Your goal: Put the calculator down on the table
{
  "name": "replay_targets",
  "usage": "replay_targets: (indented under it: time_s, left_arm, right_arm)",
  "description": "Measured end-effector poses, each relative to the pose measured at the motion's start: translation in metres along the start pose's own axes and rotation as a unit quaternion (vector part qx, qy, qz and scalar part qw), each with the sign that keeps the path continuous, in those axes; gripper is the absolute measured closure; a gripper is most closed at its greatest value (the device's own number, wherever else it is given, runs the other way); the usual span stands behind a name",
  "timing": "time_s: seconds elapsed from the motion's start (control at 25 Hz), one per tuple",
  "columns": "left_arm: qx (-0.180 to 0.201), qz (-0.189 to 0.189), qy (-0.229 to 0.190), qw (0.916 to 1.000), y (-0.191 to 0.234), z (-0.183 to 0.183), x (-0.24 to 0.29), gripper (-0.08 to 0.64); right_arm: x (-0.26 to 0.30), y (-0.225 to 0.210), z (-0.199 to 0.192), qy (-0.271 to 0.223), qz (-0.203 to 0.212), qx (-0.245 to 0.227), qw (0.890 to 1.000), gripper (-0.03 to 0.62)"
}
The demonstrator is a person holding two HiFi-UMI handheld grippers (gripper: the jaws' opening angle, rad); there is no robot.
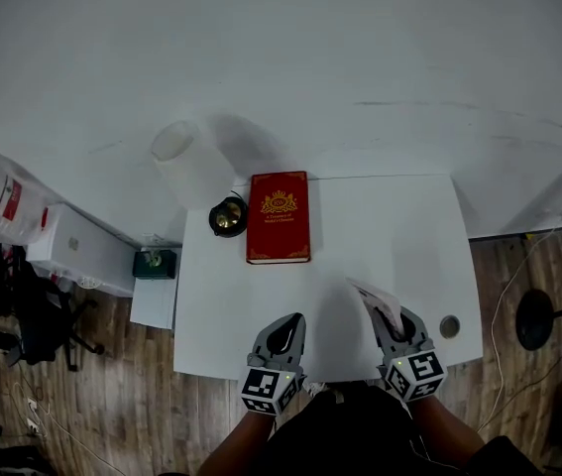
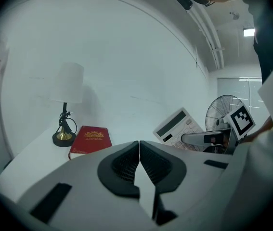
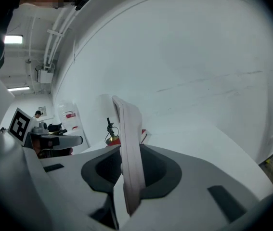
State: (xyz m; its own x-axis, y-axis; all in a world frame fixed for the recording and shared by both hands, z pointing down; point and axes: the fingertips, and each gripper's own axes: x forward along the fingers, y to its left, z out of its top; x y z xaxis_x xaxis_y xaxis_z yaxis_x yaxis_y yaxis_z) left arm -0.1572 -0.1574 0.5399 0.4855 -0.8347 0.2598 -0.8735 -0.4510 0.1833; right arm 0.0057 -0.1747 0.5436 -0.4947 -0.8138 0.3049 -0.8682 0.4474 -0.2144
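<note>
The white calculator [image 1: 378,303] is held edge-on above the near right part of the white table [image 1: 399,226], with my right gripper [image 1: 388,323] shut on its lower end. In the right gripper view the calculator [image 3: 129,153] stands upright between the dark pads [image 3: 160,170]. From the left gripper view its keypad face [image 2: 180,127] shows at the right, tilted. My left gripper [image 1: 282,337] hovers over the table's near edge, jaws shut with nothing between them [image 2: 139,163].
A red book [image 1: 279,217] lies at the table's far middle, with a small brass-based lamp [image 1: 227,215] and its white shade [image 1: 183,157] to its left. A round hole [image 1: 449,325] sits near the table's right front corner. A fan [image 2: 223,113] stands off to the right.
</note>
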Motion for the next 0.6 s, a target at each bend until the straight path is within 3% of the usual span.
replay_targets:
  time_s: [0.36,0.6]
  left_arm:
    - [-0.002,0.001,0.032,0.9995,-0.006,-0.026,0.010,0.537]
    - [-0.003,-0.001,0.036,0.9993,-0.010,-0.030,0.015,0.537]
  right_arm:
    - [0.014,-0.022,-0.055,0.057,-0.004,0.089,0.994,0.488]
    - [0.018,-0.033,-0.089,0.096,-0.016,0.178,0.979,0.488]
